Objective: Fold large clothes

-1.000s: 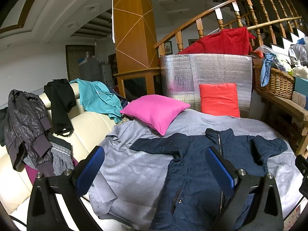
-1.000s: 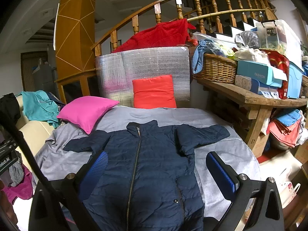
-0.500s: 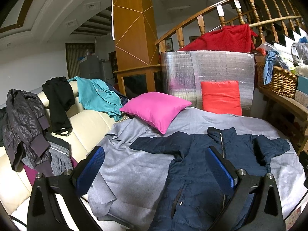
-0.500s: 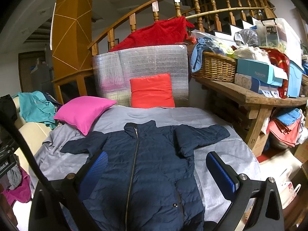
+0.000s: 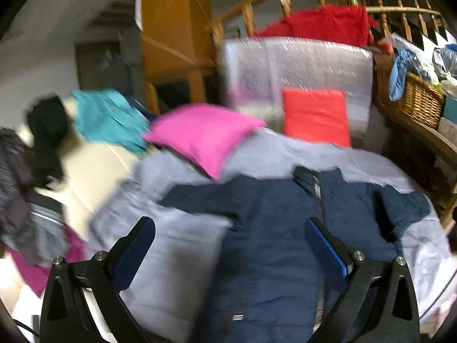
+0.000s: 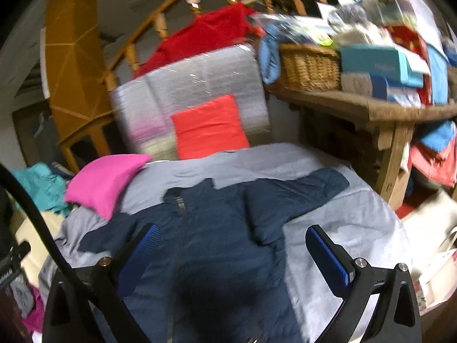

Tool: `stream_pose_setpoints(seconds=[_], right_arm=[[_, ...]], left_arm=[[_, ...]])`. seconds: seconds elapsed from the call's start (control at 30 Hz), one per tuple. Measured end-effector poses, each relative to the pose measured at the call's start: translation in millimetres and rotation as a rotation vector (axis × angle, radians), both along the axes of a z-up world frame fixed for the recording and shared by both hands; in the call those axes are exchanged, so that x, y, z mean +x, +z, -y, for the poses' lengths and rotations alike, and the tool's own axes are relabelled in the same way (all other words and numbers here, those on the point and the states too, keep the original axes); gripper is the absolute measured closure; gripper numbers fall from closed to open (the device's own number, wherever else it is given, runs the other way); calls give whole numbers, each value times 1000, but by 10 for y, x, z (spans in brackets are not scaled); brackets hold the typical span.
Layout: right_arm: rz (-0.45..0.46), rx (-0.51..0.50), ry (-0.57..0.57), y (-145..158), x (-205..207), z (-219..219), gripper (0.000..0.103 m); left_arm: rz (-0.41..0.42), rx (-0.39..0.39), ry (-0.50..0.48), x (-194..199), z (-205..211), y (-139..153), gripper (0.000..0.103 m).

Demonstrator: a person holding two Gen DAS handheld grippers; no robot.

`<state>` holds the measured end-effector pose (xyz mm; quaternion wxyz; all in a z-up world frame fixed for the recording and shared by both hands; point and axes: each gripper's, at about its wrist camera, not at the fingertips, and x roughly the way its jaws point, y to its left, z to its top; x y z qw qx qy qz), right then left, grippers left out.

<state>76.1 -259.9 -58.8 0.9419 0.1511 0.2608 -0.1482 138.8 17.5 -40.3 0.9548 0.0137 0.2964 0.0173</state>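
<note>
A navy puffer jacket point(image 5: 274, 245) lies face up, zipped, sleeves spread, on a grey sheet point(image 5: 177, 251). It also shows in the right wrist view point(image 6: 217, 251) on the sheet point(image 6: 342, 217). My left gripper point(image 5: 230, 237) is open and empty above the jacket's left shoulder and the sheet. My right gripper point(image 6: 232, 245) is open and empty above the jacket's chest, with the right sleeve point(image 6: 297, 194) ahead of it. Both views are motion-blurred.
A pink pillow point(image 5: 200, 137) and a red cushion point(image 5: 314, 117) lie at the sheet's far end. Clothes hang on a cream sofa point(image 5: 94, 165) to the left. A wooden shelf point(image 6: 371, 105) with a wicker basket point(image 6: 308, 65) stands to the right.
Both grippers have swung forward and down toward the jacket, which looks larger; the right view has also tilted. Both stay open.
</note>
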Motion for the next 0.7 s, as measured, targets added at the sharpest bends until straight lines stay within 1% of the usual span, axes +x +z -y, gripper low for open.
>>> stream_pose_setpoints(seconds=[0.07,0.1,0.17,0.23,0.27,0.33,0.37,0.4,0.43,0.47,0.57,0.63,0.7], right_arm=[[-8,83,-30,-209,199,442,0],[-11,143,-53,-347,301,690,0],[-11,245,-87,-580,447,1116,0],[19,385,-120,-851,585,1536,0],[25,433,-124,-951,666,1701,0],[8,542,-177,-1214,823,2036,1],[20,597,-185,-1302,903,2153,2],[42,650,-191,-1397,955,2291,5],[60,689,-207,-1481,1009,2420,5],[67,717,-225,-1539,1068,2522,5],[69,788,-278,-1772,1266,2823,12],[42,827,-321,-1946,1404,2963,22],[51,852,-330,-2068,1541,3064,27]], left_arm=[[-89,-48,-25,333,115,-241,0],[-144,-75,-31,544,192,-418,0],[-203,-91,-26,835,336,-697,0],[-236,-85,-22,1061,487,-945,0],[-252,-82,-26,1171,567,-1074,0],[-272,-67,-26,1314,677,-1237,0],[-274,-57,-26,1372,729,-1311,0],[-274,-47,-28,1419,769,-1370,0],[-271,-32,-29,1470,804,-1429,0],[-266,-18,-29,1487,828,-1473,0],[-244,21,-30,1563,833,-1578,0],[-237,23,-22,1592,799,-1602,0],[-239,12,-25,1635,776,-1591,0]])
